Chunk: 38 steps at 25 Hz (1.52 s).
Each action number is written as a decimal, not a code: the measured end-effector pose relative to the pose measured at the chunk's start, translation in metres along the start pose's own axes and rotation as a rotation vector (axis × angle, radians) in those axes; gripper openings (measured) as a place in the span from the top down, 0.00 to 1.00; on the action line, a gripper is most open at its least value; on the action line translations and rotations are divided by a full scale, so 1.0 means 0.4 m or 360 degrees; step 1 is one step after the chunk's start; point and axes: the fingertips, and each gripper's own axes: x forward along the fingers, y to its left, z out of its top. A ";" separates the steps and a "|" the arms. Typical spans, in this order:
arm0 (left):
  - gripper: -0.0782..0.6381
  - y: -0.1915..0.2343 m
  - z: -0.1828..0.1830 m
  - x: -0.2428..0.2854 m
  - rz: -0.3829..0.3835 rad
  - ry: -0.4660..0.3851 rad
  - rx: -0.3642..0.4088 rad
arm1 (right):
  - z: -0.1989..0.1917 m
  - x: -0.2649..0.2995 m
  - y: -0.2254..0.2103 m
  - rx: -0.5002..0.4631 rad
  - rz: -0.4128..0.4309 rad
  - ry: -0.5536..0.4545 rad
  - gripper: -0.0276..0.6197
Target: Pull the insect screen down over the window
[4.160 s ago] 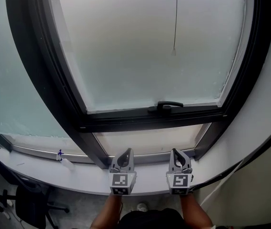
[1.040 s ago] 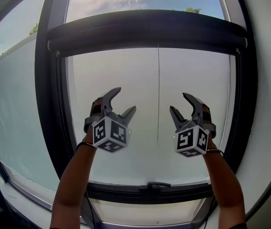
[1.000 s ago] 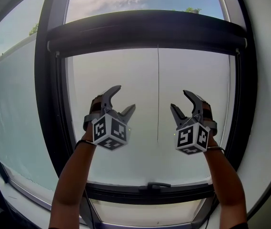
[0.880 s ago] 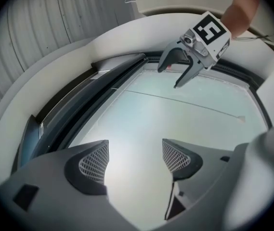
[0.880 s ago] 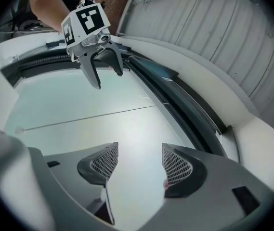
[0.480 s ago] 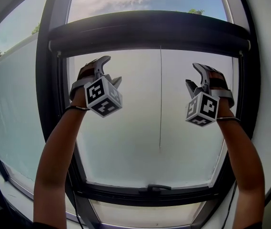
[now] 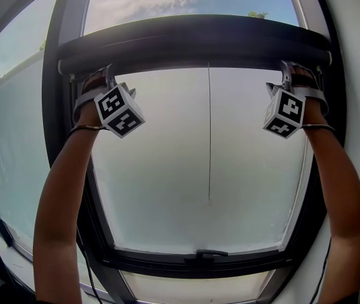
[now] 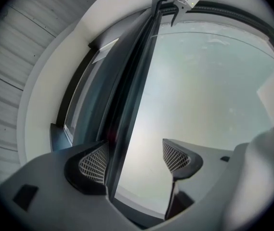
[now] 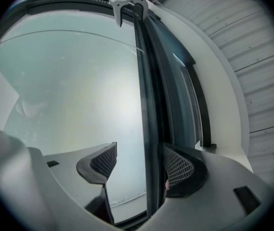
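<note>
Both spread wide, my left tongs and my right tongs, just opening further, straddle the insect screen's pull bar high on the window; an uneven grip could tilt or jam it.

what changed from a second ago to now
Both grippers rose from mid-pane to the dark screen bar at the window's top and spread toward its ends. The left gripper and right gripper now straddle the bar with jaws open; the right jaws have just been opening. Nothing is gripped yet. The bar, hanging cord and window handle stayed put.
</note>
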 end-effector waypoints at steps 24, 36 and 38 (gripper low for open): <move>0.43 -0.017 -0.032 0.007 0.0038 0.0093 0.0275 | -0.059 0.019 0.036 -0.0110 0.0176 0.0115 0.50; 0.43 -0.107 -0.059 -0.049 -0.0128 0.0121 0.0266 | -0.066 -0.040 0.119 -0.0110 0.0274 0.0117 0.50; 0.43 -0.133 -0.067 -0.065 -0.0162 0.0131 0.0256 | -0.065 -0.057 0.147 -0.0124 0.0335 0.0112 0.50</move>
